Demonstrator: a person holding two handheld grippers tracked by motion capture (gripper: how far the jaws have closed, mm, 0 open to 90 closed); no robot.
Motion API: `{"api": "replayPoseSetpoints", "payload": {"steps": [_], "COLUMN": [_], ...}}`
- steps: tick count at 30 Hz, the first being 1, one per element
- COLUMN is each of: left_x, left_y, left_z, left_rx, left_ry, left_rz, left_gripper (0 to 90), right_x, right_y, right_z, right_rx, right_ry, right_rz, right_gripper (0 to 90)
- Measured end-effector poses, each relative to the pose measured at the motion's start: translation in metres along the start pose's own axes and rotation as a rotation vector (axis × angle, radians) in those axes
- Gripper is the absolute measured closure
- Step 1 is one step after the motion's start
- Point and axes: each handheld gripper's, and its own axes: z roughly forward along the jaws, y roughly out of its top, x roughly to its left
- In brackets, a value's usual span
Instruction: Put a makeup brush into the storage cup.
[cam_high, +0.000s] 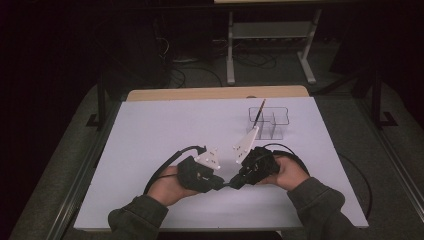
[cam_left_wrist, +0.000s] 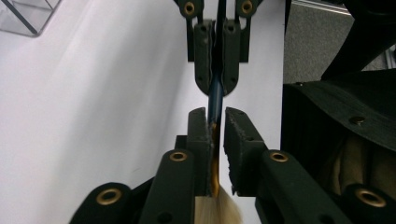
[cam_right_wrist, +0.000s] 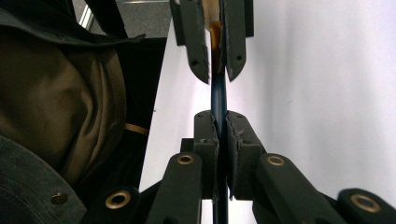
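Observation:
A paintbrush with a blue handle (cam_left_wrist: 215, 99), gold ferrule (cam_left_wrist: 215, 161) and pale bristles (cam_left_wrist: 217, 211) spans the two grippers, which meet tip to tip near the table's front edge. My right gripper (cam_right_wrist: 219, 115) is shut on the blue handle (cam_right_wrist: 218, 95). My left gripper (cam_left_wrist: 215, 113) has the ferrule between its jaws. The ferrule rests against one pad, and a narrow gap shows beside the other. In the high view the left gripper (cam_high: 222, 184) and right gripper (cam_high: 240, 180) point at each other, each in a hand.
A clear plastic organizer (cam_high: 272, 127) stands at the back right of the white table (cam_high: 160, 130), with another thin brush (cam_high: 260, 113) leaning in it. Sleeves and cables sit close behind both grippers.

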Motion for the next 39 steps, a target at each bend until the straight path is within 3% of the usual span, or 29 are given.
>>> {"api": "replayPoseSetpoints", "payload": {"steps": [9,18,24,30,35,39], "left_x": [0.002,0.0,0.001,0.0,-0.001,-0.002], "left_y": [-0.006,-0.005,-0.002,0.002,0.007,0.01], "left_z": [-0.003,-0.005,-0.005,-0.004,-0.007,-0.01], "left_rx": [0.008,0.036,0.062,0.065,0.073,0.077], "left_ry": [0.012,0.005,0.013,0.02,0.024,0.027], "left_rz": [-0.013,0.025,0.028,0.019,0.027,0.034], "left_gripper": [73.0,82.0,83.5,83.9,84.1,84.2], "right_x": [0.001,0.002,0.002,0.004,0.005,0.004], "right_y": [-0.006,-0.006,-0.005,0.005,0.018,0.024], "right_z": [-0.007,-0.006,-0.01,-0.019,-0.015,-0.011], "right_rx": [-0.032,-0.035,-0.05,-0.027,0.018,0.049], "right_ry": [-0.014,-0.016,-0.029,-0.057,-0.053,-0.048], "right_rz": [0.002,-0.022,0.0,-0.018,-0.032,-0.014], "right_gripper": [83.0,82.6,74.1,72.3,71.6,71.9]}}
